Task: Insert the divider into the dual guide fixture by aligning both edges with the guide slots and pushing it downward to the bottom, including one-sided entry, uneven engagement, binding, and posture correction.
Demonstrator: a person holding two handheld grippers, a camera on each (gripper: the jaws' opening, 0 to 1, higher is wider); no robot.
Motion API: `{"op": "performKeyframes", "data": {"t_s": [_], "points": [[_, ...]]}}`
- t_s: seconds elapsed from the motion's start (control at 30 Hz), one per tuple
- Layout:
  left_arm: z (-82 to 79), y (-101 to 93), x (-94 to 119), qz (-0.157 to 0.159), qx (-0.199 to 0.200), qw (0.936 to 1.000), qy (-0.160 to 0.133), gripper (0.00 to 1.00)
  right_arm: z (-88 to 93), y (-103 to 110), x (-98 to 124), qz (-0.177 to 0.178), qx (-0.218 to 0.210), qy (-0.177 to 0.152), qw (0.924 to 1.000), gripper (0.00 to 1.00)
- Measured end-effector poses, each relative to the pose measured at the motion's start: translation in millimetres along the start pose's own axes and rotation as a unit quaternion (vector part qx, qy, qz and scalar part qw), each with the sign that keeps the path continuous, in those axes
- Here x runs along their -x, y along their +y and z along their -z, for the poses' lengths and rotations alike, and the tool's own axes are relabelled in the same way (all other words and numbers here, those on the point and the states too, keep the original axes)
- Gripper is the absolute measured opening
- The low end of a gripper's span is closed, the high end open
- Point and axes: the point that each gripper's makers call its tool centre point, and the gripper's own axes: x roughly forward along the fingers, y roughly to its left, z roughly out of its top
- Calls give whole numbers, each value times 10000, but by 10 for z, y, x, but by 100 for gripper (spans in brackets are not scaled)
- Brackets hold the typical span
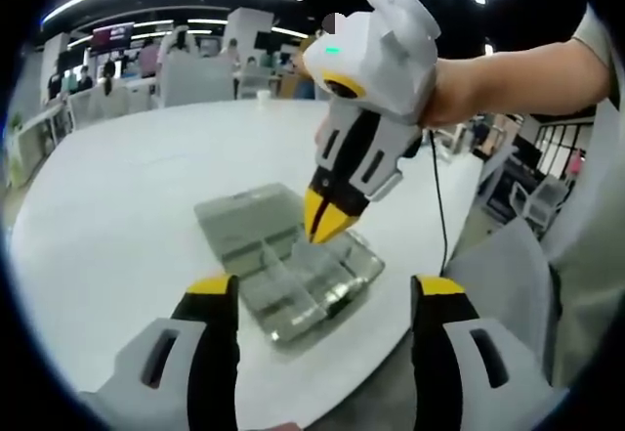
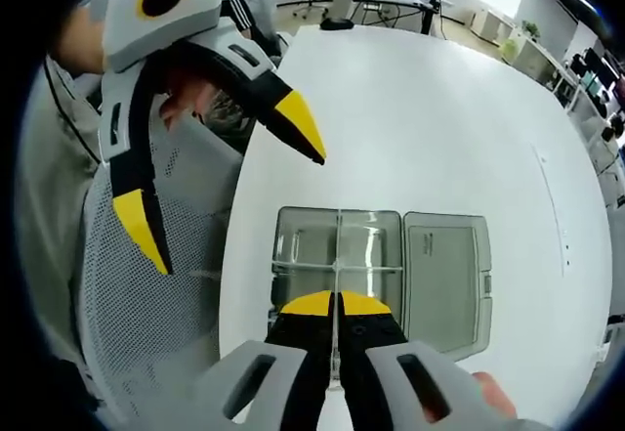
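A clear plastic box with inner guide slots lies on the white table, its lid folded open flat beside it. My right gripper points down into the box, shut on the thin clear divider, which stands upright along the box's middle line. A cross wall meets the divider inside the box. My left gripper hovers open beside the box near the table edge, with nothing between its yellow fingertips.
The box sits close to the table's rim, with a mesh chair just past it. A black cable hangs from the right gripper, held by a person's arm. Desks and people stand far behind.
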Motion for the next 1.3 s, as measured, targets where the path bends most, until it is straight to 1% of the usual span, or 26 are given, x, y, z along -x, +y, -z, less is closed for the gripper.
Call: {"op": "performKeyframes", "data": {"t_s": [0.2, 0.33, 0.5, 0.9, 0.93, 1.0, 1.03, 1.07, 1.3], "points": [[-9, 11, 3, -5, -8, 10000, 0, 70, -4, -8, -4, -27, -115, -21, 9999, 0], [-17, 15, 1, -4, -13, 10000, -6, 70, -11, 2, -10, -21, -50, -9, 10000, 0], [-7, 18, -2, 3, -35, 10000, 19, 69, -13, 5, -18, -28, -92, -20, 10000, 0], [-39, 14, -7, 5, -53, 10000, 5, 69, -1, -4, -9, 67, -177, -270, 9995, 0], [-41, 14, -7, 4, -57, 10000, 2, 69, 3, 9, -12, 68, -130, -306, 9994, 0], [-41, 15, -7, 4, -55, 10000, 1, 69, 71, 27, -54, 76, -76, -211, 9997, 0], [-37, 17, -7, 3, -60, 10000, 9, 69, 84, 29, -62, 82, -84, -224, 9997, 0], [-37, 17, -5, -1, -65, 10000, 10, 69, 80, 24, -69, 97, -134, -302, 9994, 0], [-7, 18, 13, -22, -39, 10000, 37, 69, 81, 16, -78, 94, -159, -308, 9994, 0]]}}
